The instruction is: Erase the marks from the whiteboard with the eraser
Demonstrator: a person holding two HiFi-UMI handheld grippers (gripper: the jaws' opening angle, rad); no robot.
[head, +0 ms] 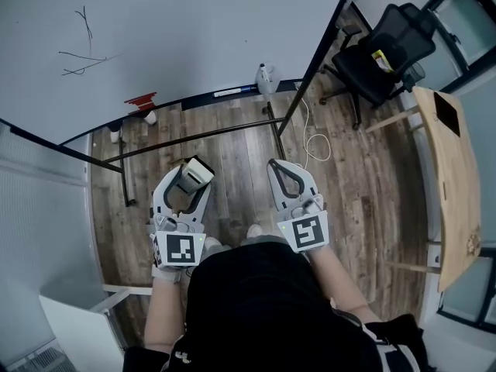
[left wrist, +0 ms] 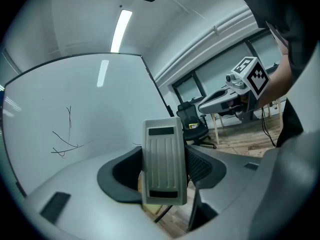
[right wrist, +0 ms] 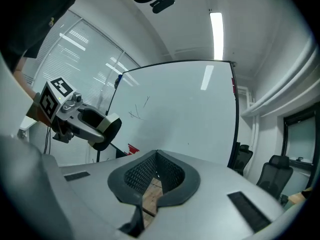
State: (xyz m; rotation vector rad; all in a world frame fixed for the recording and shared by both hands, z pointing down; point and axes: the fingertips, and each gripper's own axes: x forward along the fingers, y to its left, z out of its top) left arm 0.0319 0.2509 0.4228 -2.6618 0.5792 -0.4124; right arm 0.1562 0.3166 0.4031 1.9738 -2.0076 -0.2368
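The whiteboard (head: 178, 29) stands ahead, with thin black marks (head: 81, 49) at its upper left. My left gripper (head: 191, 177) is shut on a grey-and-white eraser (head: 197, 172), held low over the floor and well short of the board. In the left gripper view the eraser (left wrist: 164, 161) stands upright between the jaws, with the marks (left wrist: 67, 136) far off to the left. My right gripper (head: 284, 178) is shut on nothing beside it; its tips (right wrist: 156, 155) touch. The marks (right wrist: 140, 108) also show in the right gripper view.
A red object (head: 141, 99) and a white spray bottle (head: 266, 77) sit on the board's ledge. The board's black stand (head: 194, 134) crosses the wood floor. A black office chair (head: 384, 49), a wooden table (head: 449, 177) and a white cable (head: 314, 142) are to the right.
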